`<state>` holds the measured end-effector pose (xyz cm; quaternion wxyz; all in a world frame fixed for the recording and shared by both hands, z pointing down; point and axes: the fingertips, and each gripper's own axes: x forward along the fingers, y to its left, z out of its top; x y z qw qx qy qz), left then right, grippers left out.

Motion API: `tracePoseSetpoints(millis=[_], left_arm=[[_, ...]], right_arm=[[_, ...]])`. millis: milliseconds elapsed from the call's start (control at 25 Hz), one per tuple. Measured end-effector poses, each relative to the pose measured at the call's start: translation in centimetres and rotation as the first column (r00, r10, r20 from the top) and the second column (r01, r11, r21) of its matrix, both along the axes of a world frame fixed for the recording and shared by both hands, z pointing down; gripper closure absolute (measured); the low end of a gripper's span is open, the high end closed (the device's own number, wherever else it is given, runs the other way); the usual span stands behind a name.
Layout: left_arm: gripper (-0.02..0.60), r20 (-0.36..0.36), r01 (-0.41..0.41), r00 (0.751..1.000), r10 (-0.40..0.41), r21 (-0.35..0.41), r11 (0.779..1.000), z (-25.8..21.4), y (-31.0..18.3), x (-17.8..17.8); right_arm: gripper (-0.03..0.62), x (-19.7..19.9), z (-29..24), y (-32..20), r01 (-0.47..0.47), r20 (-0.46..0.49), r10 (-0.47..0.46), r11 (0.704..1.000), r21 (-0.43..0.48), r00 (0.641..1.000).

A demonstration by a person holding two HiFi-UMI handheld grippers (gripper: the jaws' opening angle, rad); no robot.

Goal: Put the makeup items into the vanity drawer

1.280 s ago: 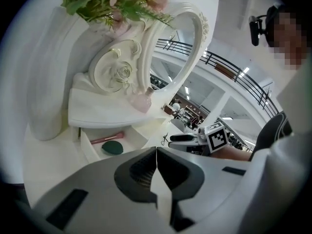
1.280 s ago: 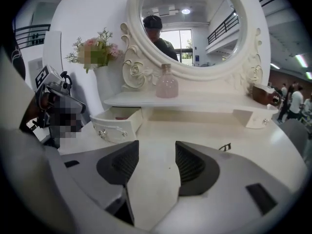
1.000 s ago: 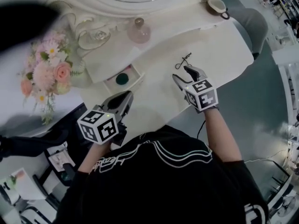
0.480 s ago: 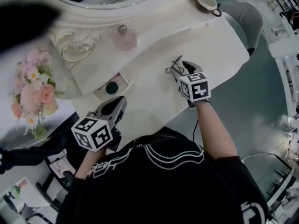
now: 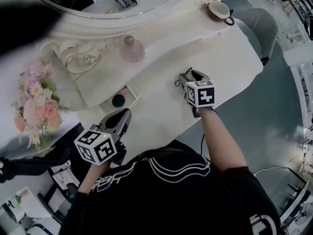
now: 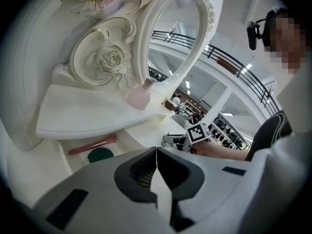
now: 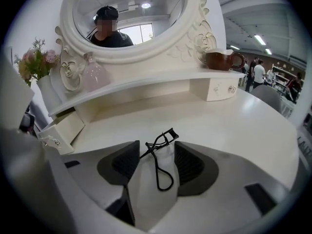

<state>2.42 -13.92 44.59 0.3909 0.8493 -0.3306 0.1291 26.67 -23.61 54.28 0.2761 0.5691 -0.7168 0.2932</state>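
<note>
The person wears a black short-sleeved shirt [image 5: 166,195] with white curved stripes and white lettering. The left gripper [image 5: 126,113] and right gripper [image 5: 190,74] match: pale grey shells, dark ribbed pads [image 7: 126,161] inside the fingers, and a cube [image 5: 201,93] of black-and-white square markers.
</note>
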Motion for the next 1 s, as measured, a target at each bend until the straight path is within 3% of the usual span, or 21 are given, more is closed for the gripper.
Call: tracePoseSetpoints(millis=[520, 1000], left_arm=[[0.558, 0.014, 0.012, 1.0, -0.012, 0.004, 1.0, 0.1, 0.0, -1.0], [0.558, 0.008, 0.028, 1.0, -0.028, 0.017, 0.999, -0.3, 1.1, -2.7]], right_arm=[[0.425, -0.2, -0.1, -0.2, -0.039, 0.013, 0.039, 0.999, 0.018, 0.999], [0.43, -2.1, -2.0, 0.6, -0.023, 0.024, 0.021, 0.998, 0.063, 0.999]])
